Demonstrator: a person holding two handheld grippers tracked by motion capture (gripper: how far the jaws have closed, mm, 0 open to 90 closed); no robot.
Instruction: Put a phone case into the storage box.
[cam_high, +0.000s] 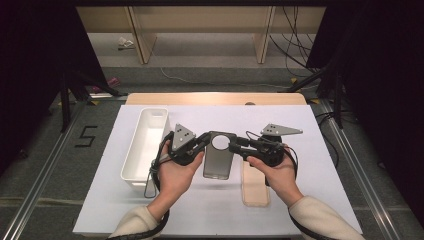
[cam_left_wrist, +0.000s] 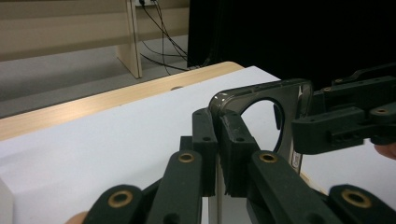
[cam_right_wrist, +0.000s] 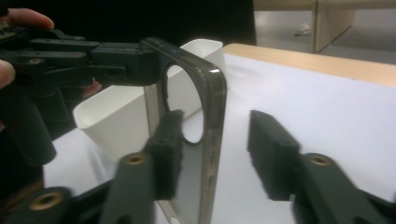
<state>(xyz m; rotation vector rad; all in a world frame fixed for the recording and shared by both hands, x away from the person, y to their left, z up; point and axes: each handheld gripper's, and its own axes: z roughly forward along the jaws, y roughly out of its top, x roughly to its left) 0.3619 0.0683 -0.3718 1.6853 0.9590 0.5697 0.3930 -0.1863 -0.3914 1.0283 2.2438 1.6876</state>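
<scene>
- A white tray (cam_high: 145, 145), long and narrow, is seen at the left of the white sheet (cam_high: 325, 165) that covers the table, its long side running away from the person.
- Just right of the tray, the left gripper (cam_high: 204, 141) is held in the person's left hand (cam_high: 175, 172), pointing toward the middle of the table.
- Its jaws are closed together on the left edge of the grey phone case (cam_high: 218, 155), near the top corner beside the round camera opening; in the left gripper view the case (cam_left_wrist: 261, 100) is seen clamped between the two black pads.
- The case is held between the two grippers over the middle of the sheet, with its round opening at the far end.
- At the right of the case, the right gripper (cam_high: 237, 145) is held in the right hand (cam_high: 280, 172), pointing left at the case's upper right edge.
- Its jaws stand apart: in the right gripper view, the case (cam_right_wrist: 212, 116) is seen edge-on between them, close to the left pad (cam_right_wrist: 168, 149) and well clear of the right one (cam_right_wrist: 271, 149). Whether the left pad touches the case cannot be told.
- A pale tan case-shaped piece (cam_high: 255, 187) lies flat on the sheet under the right hand, just right of the grey case.
</scene>
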